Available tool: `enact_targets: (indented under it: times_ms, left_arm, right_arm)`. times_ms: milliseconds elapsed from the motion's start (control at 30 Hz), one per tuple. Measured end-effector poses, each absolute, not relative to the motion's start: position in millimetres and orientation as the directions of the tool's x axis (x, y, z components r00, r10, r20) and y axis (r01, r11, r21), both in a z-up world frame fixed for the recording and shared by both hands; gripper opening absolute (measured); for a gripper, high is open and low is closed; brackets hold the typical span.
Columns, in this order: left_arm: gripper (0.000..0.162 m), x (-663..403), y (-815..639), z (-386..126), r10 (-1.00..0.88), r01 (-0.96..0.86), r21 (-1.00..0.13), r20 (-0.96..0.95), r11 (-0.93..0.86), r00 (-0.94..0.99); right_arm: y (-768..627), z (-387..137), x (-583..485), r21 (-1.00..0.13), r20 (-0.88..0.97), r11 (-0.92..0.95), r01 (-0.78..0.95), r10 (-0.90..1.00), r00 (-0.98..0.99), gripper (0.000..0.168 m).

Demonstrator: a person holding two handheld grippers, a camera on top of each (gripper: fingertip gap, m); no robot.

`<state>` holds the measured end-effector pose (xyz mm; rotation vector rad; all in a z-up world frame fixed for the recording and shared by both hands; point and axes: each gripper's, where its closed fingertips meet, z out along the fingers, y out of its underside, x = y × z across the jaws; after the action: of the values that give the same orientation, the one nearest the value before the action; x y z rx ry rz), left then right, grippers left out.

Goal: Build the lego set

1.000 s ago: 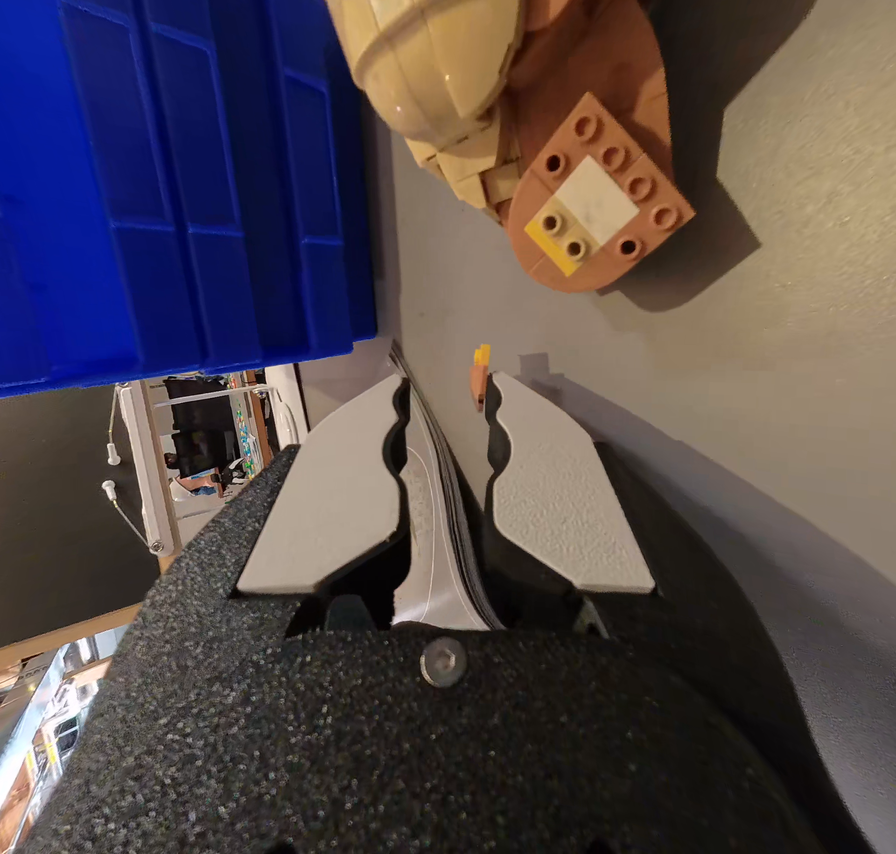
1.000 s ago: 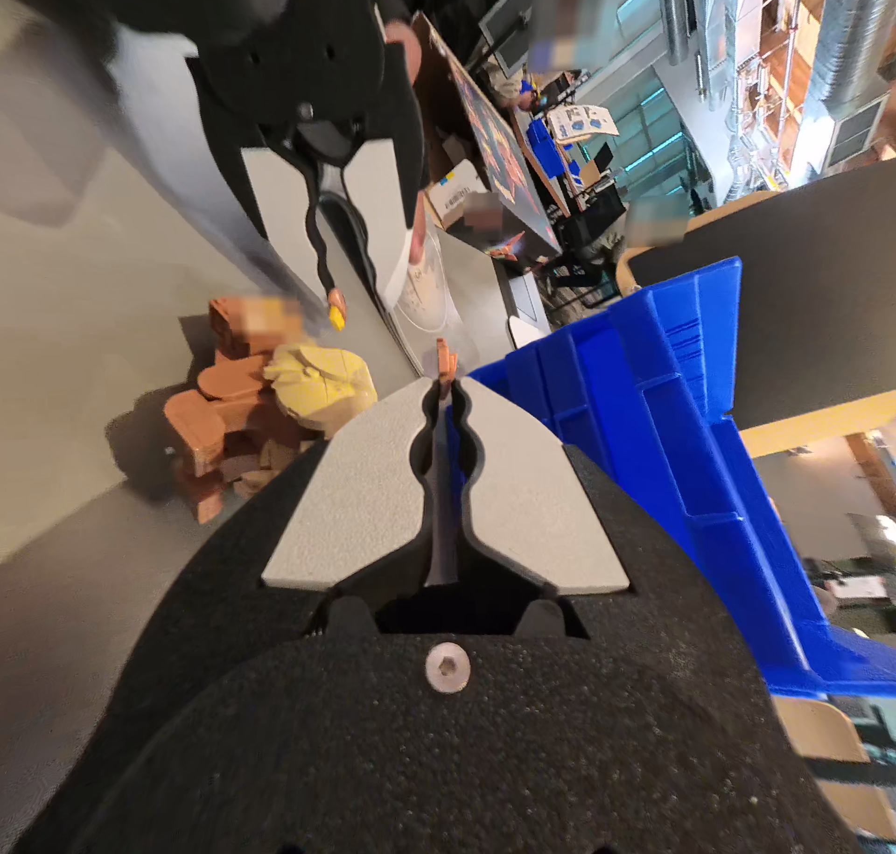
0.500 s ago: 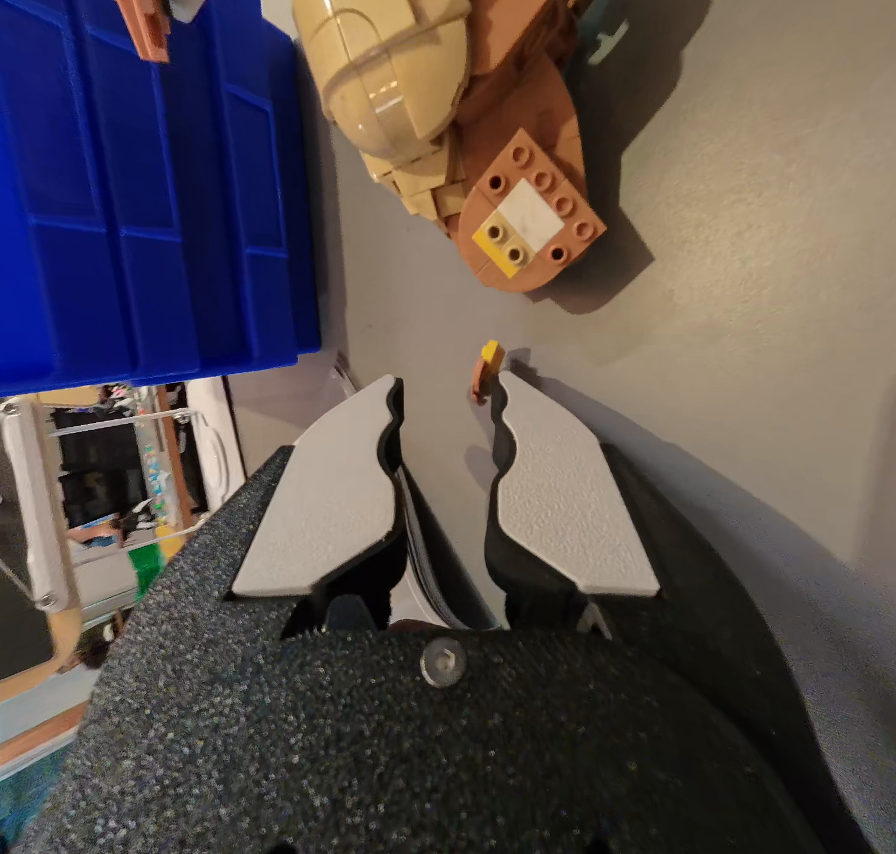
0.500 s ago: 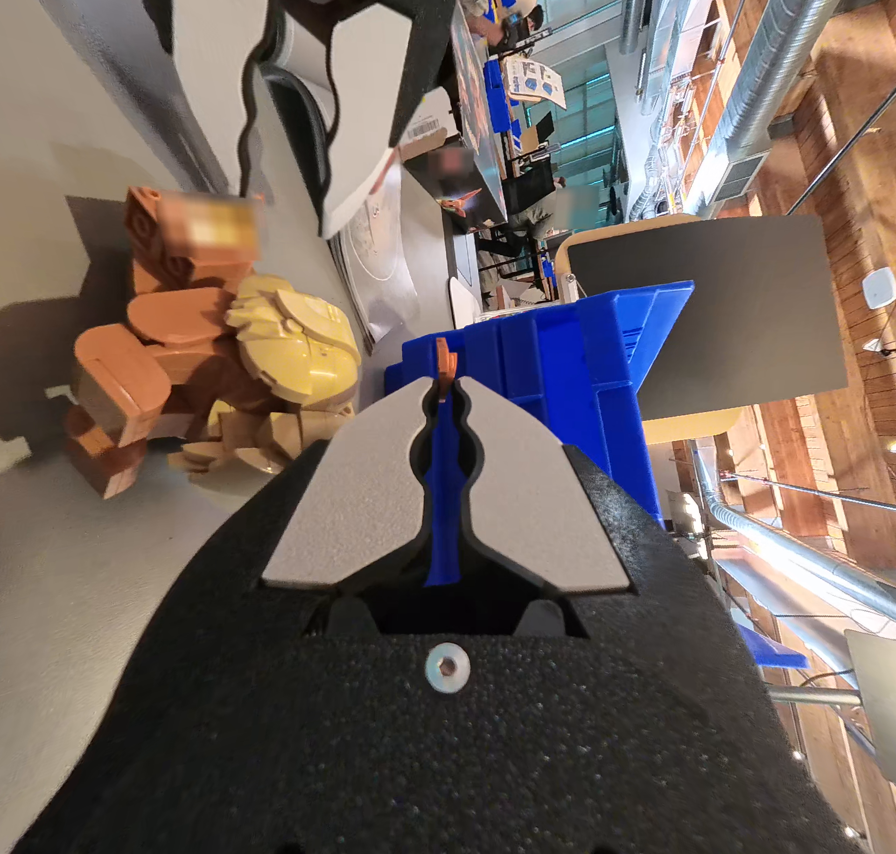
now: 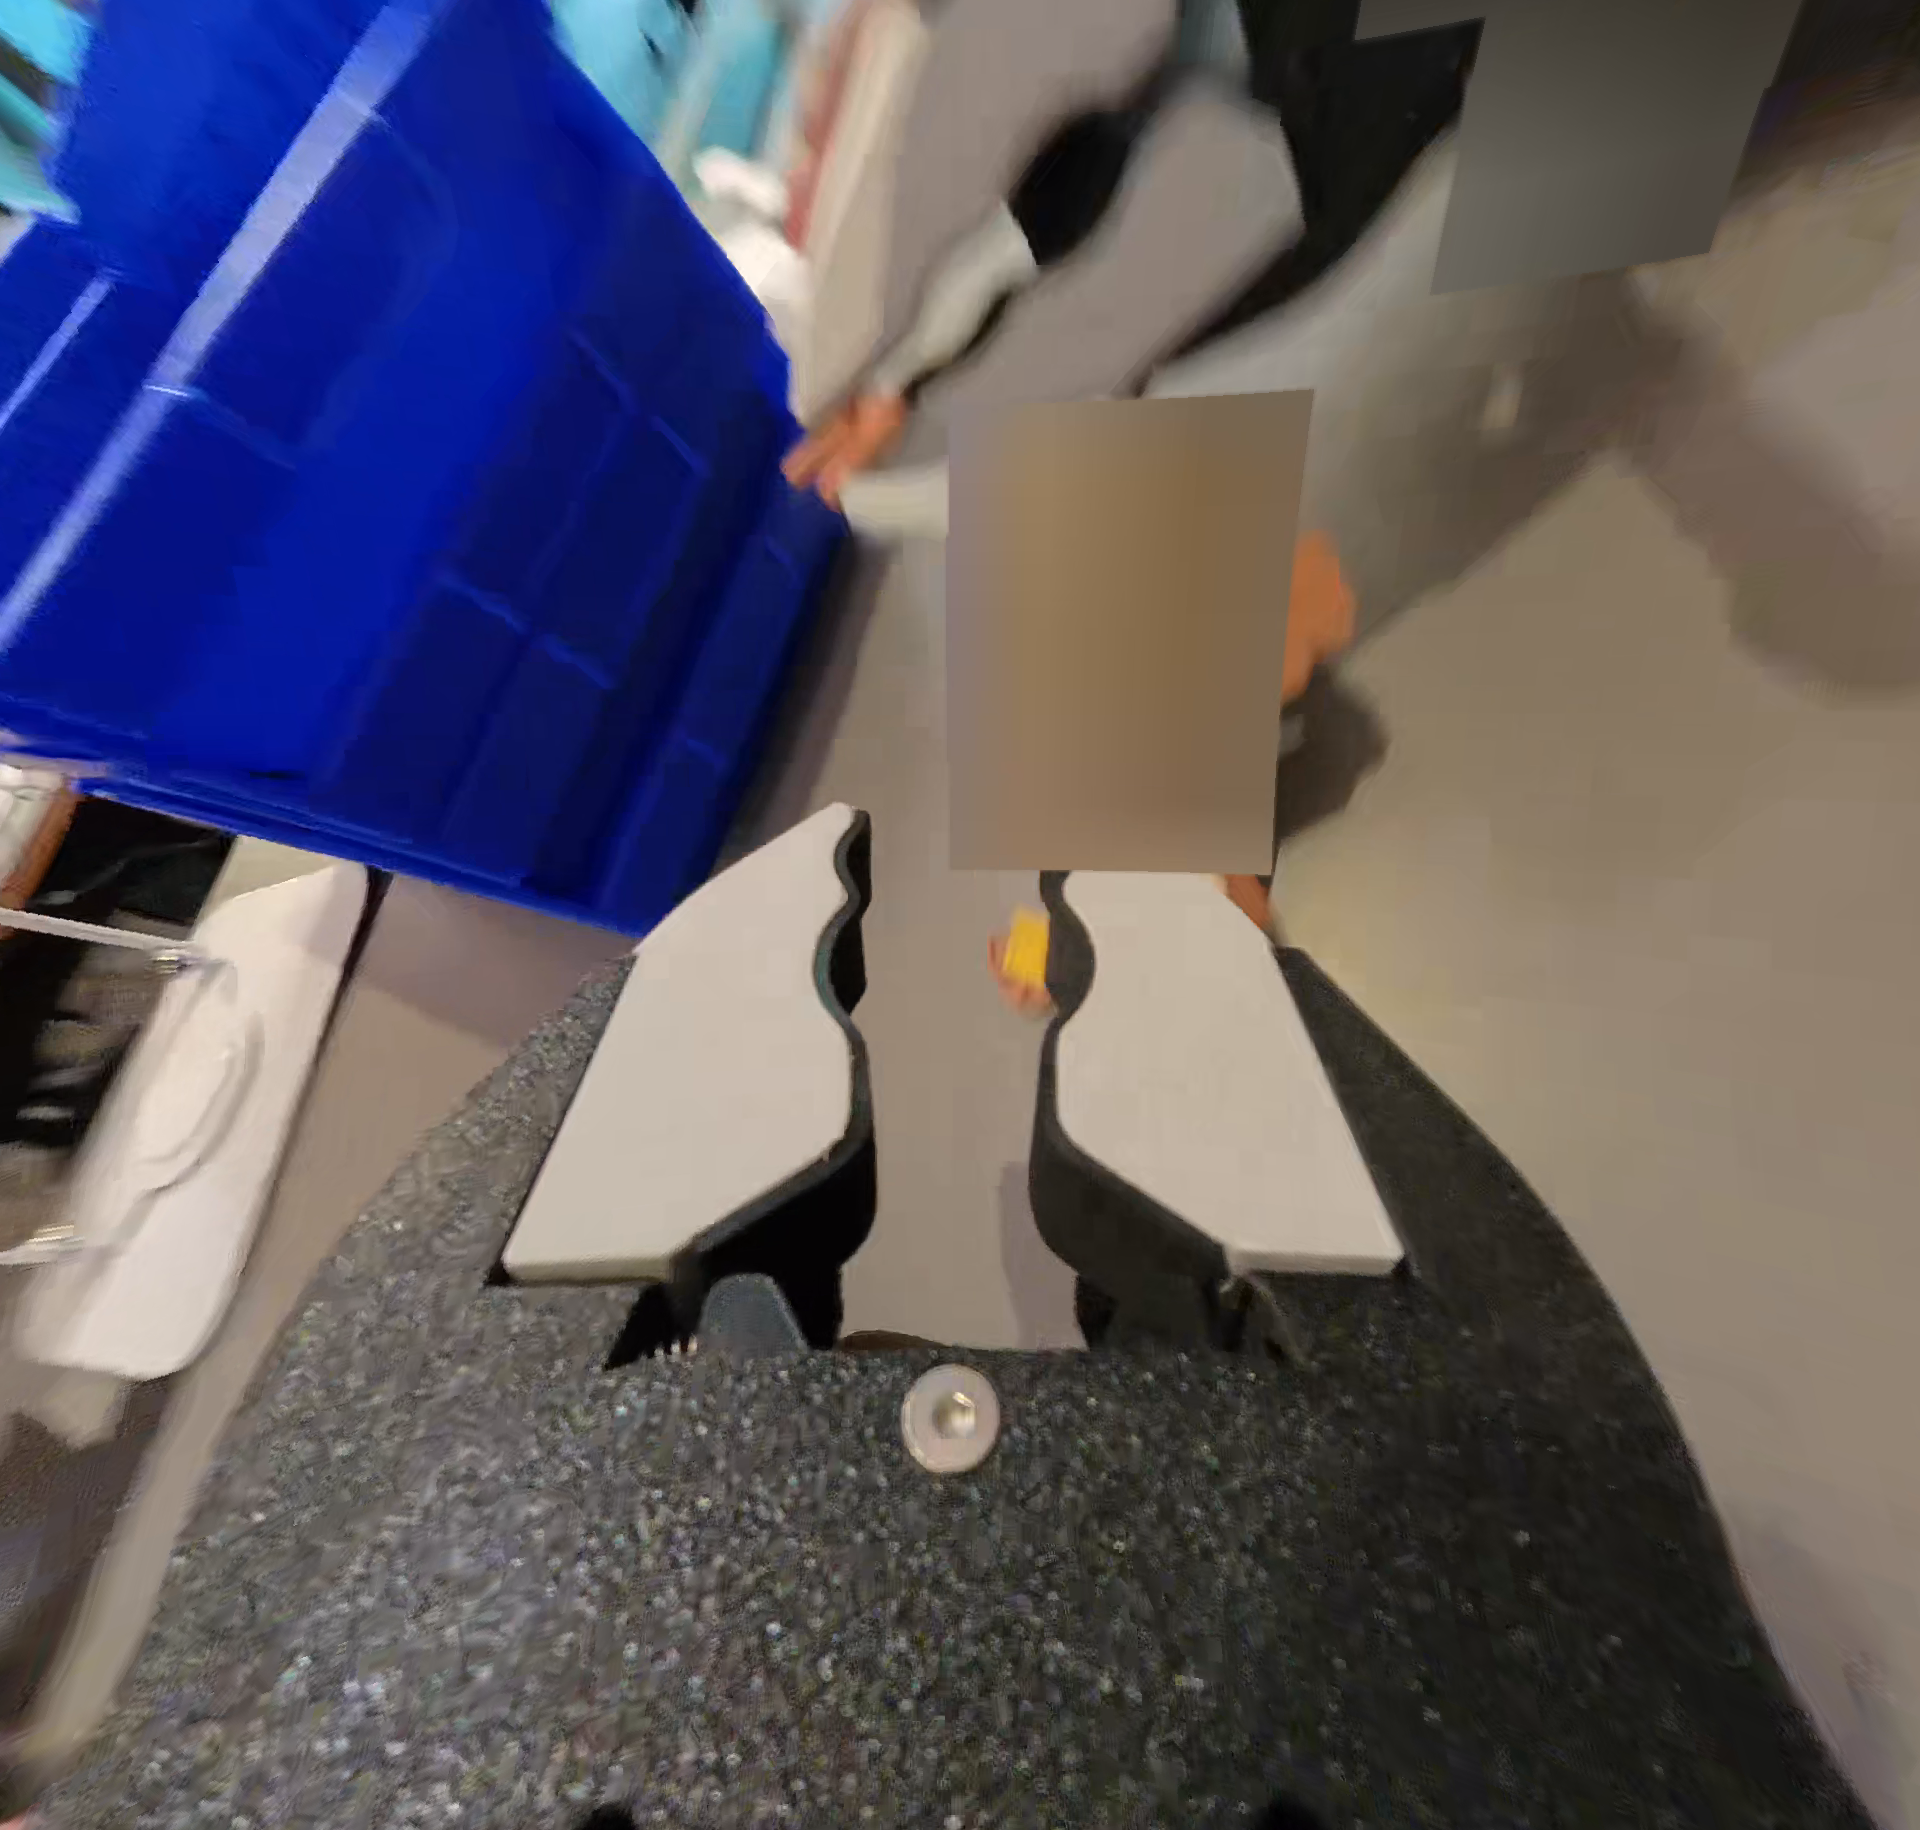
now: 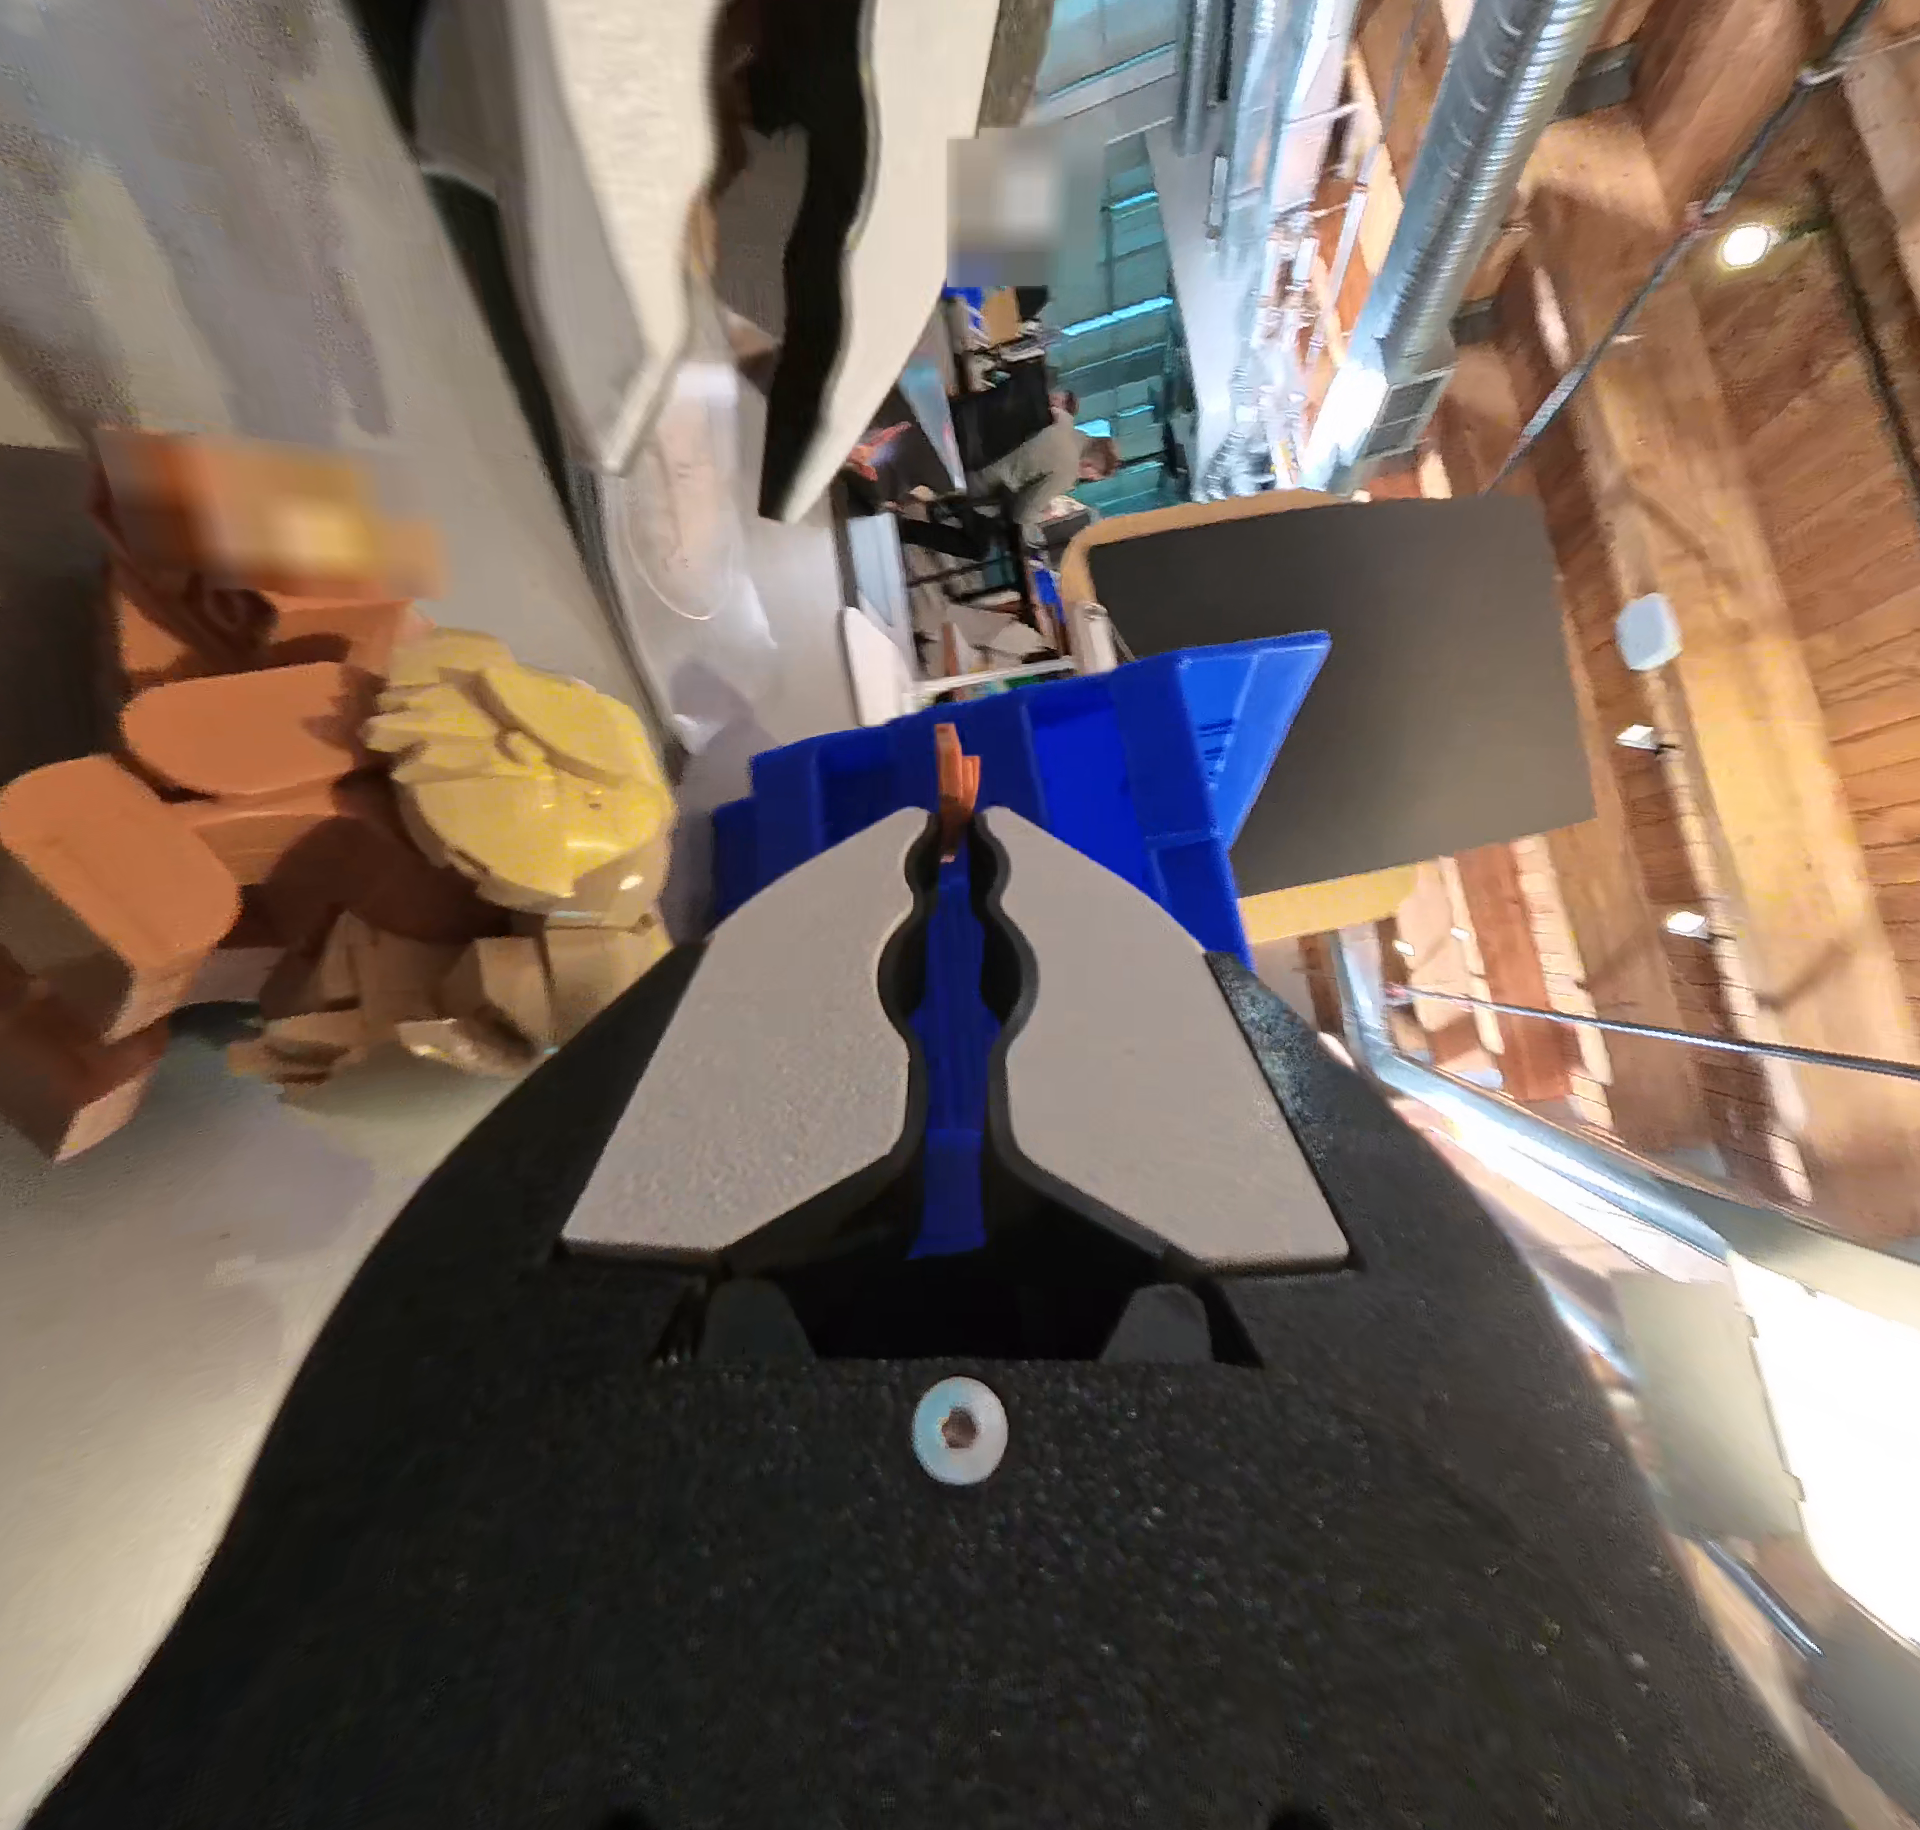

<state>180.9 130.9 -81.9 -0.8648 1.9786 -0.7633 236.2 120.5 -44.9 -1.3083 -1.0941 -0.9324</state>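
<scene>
The brown and tan lego model (image 6: 312, 845) stands on the grey table. In the left wrist view a mosaic patch covers most of it, and only an orange edge (image 5: 1314, 617) shows. My left gripper (image 5: 951, 876) is open just in front of the model. A small yellow and orange piece (image 5: 1023, 954) clings to the inner tip of its right finger. My right gripper (image 6: 953, 819) is shut on a thin orange-brown lego piece (image 6: 951, 793) that sticks out past the tips. The left gripper (image 6: 779, 170) also shows open above the model in the right wrist view.
A blue plastic bin (image 5: 364, 533) stands left of the model and shows behind the right gripper's tips (image 6: 1143, 741). A white booklet (image 5: 156, 1105) lies at the table's left edge. Bare grey table (image 5: 1558, 949) lies to the right. People sit far off.
The left gripper has swung from looking down on the model to a lower, level view close to it, still open with the yellow piece on its finger. The right gripper has closed in, still shut.
</scene>
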Motion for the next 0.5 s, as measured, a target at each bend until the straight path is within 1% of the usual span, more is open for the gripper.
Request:
enact_targets:
  times_ms: [33, 100, 133, 233, 367, 500]
  left_arm:
    - [0.028, 185.4, 125.1, -70.3, -0.841, -0.263, -0.835, -0.361, 0.484, -0.402]
    - [0.024, 192.5, 114.0, -53.0, -0.901, -0.215, -0.934, -0.185, 0.286, -0.393]
    - [0.023, 196.1, 111.3, -47.6, -0.916, -0.206, -0.96, -0.098, 0.189, -0.388]
    - [0.023, 204.9, 108.1, -40.6, -0.915, -0.209, -0.977, 0.131, -0.052, -0.382]
    - [0.024, 206.8, 103.1, -32.6, -0.856, -0.188, -0.953, 0.295, -0.235, -0.424]
    - [0.024, 204.4, 102.6, -21.4, -0.798, -0.165, -0.924, 0.381, -0.345, -0.466]
  right_arm:
    - [121.6, -39.5, 237.5, -0.234, 0.972, 0.055, 0.971, 0.022, 0.233, 0.004]
    - [122.7, -29.5, 237.9, -0.165, 0.983, 0.026, 0.986, -0.075, 0.166, 0.004]
    - [122.9, -25.4, 237.3, -0.125, 0.985, 0.009, 0.992, -0.12, 0.125, 0.004]
    - [122.9, -15.1, 232.4, 0.003, 0.97, -0.056, 0.998, -0.241, -0.017, 0.005]
    - [120.9, -7.5, 219.2, 0.105, 0.933, -0.09, 0.99, -0.335, -0.129, 0.005]
    - [118.8, -2.1, 212.9, 0.155, 0.901, -0.117, 0.981, -0.39, -0.189, 0.005]
